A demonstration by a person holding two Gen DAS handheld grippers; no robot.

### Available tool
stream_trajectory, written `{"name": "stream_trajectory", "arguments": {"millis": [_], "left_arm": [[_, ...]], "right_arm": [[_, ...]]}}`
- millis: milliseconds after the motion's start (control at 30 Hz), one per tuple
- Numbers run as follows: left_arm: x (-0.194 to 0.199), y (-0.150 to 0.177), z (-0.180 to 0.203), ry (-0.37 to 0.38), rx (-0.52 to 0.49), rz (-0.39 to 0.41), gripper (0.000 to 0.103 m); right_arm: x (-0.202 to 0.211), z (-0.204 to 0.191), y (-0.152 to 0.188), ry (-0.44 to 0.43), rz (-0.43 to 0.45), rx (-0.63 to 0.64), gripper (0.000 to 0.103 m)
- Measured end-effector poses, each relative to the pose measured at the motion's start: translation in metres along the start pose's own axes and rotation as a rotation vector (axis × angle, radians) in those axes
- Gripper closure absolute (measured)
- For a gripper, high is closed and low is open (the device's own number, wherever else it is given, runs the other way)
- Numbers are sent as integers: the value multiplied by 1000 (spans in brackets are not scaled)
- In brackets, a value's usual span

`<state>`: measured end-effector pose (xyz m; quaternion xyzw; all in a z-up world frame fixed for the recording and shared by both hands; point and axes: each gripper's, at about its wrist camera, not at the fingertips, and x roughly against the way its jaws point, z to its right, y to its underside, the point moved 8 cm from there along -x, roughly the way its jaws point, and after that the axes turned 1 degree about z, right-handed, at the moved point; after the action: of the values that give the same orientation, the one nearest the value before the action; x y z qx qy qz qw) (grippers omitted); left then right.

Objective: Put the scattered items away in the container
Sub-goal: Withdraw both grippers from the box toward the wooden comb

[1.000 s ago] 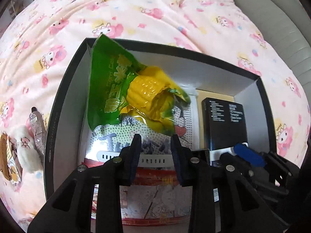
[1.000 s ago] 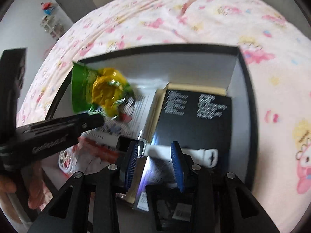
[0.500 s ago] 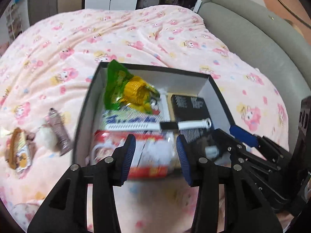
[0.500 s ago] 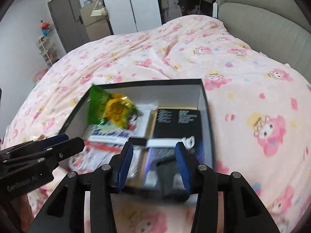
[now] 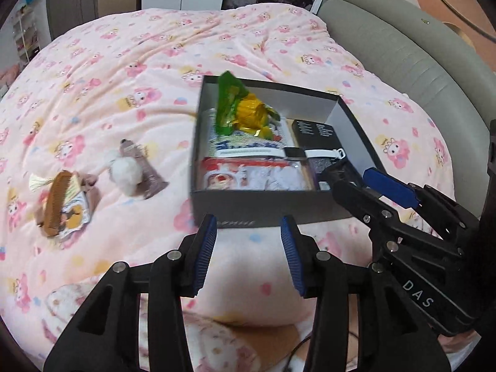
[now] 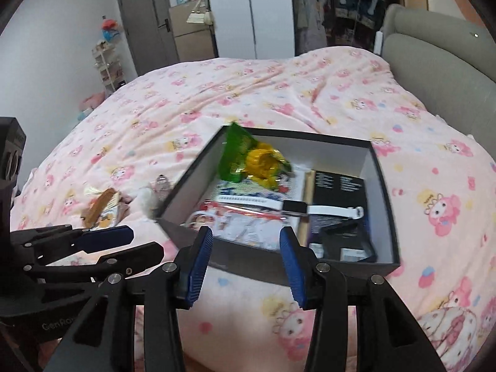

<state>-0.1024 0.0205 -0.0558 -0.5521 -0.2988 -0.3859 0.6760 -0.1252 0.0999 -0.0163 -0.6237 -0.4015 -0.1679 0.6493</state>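
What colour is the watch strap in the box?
White. The watch strap lies across the things in the box, clearest in the right wrist view.

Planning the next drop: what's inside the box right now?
The box holds a green corn snack bag, white-strapped watch, black booklet and red-and-white packet. Anything beneath them is covered.

I see the dark open box (image 5: 263, 207) on the pink bedspread, holding a green-and-yellow corn packet (image 5: 238, 113), a white-strapped watch (image 5: 279, 153) and a black booklet (image 5: 316, 131). Left of it lie a wooden comb (image 5: 57, 198), a white pompom (image 5: 125, 173) and a brown tube (image 5: 145, 170).
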Motion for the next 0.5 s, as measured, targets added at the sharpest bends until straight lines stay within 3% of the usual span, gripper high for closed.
{"name": "stream_trajectory", "arguments": {"millis": [267, 400, 500], "left_arm": [[20, 26, -59, -12, 102, -32, 59], [31, 37, -102, -48, 169, -15, 58], [39, 41, -140, -59, 269, 11, 58]], "right_arm": [[-7, -67, 11, -66, -46, 111, 62], [-19, -115, 11, -215, -84, 152, 62], [-36, -140, 11, -243, -129, 163, 62]]}}
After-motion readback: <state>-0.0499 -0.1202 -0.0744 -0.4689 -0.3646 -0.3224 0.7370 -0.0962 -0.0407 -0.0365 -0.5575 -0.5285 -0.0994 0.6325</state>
